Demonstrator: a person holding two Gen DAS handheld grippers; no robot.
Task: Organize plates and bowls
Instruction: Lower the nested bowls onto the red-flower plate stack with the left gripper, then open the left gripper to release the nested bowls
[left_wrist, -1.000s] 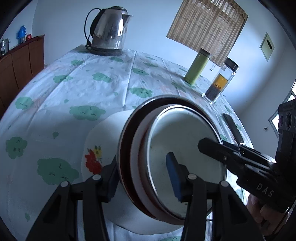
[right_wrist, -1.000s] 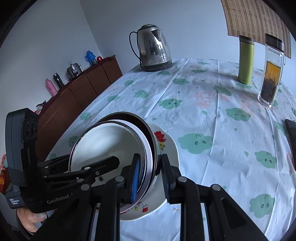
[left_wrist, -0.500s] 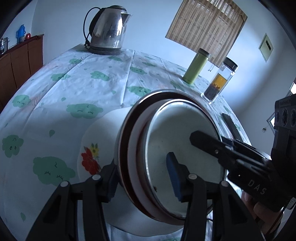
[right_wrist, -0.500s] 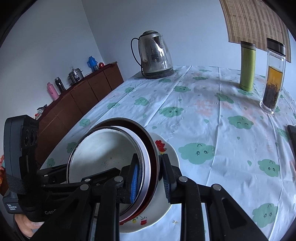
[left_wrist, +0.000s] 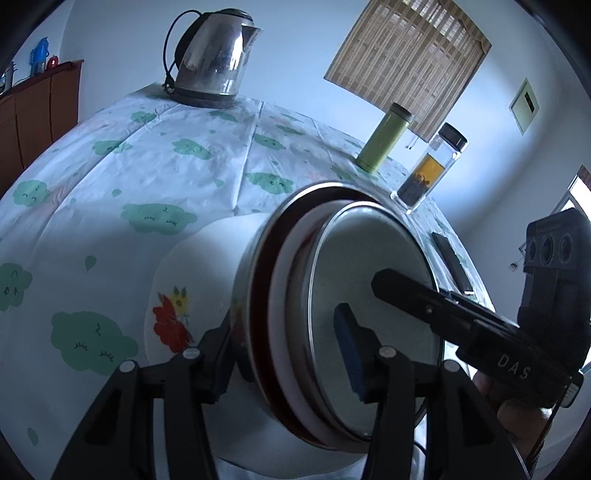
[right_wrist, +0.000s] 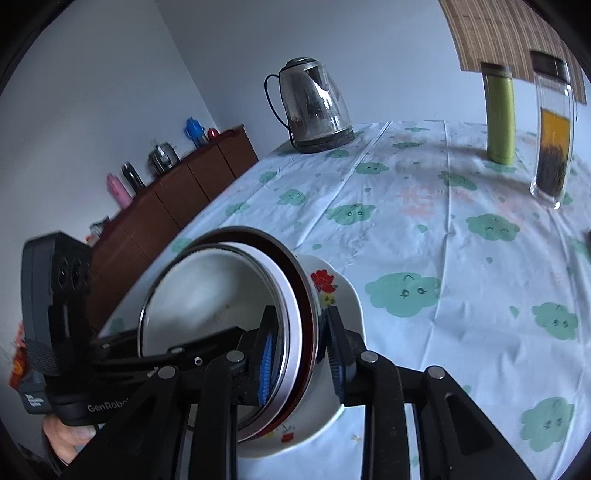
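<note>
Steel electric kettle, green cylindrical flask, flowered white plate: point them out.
steel electric kettle (right_wrist: 314, 107): right wrist view, body.
green cylindrical flask (right_wrist: 501, 118): right wrist view, side wall.
flowered white plate (left_wrist: 173, 321): left wrist view, flowered rim.

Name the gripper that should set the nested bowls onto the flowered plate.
Left. The left gripper clamps the nested bowls by the rim above the flowered plate; the right gripper has its jaws opening around that rim.

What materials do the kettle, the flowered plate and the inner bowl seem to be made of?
Kettle: probably polished steel; it mirrors the room.
Flowered plate: likely glazed ceramic; glossy white with printed flowers.
Inner bowl: perhaps enamelled metal; matt white inside, thin shiny rim.
</note>
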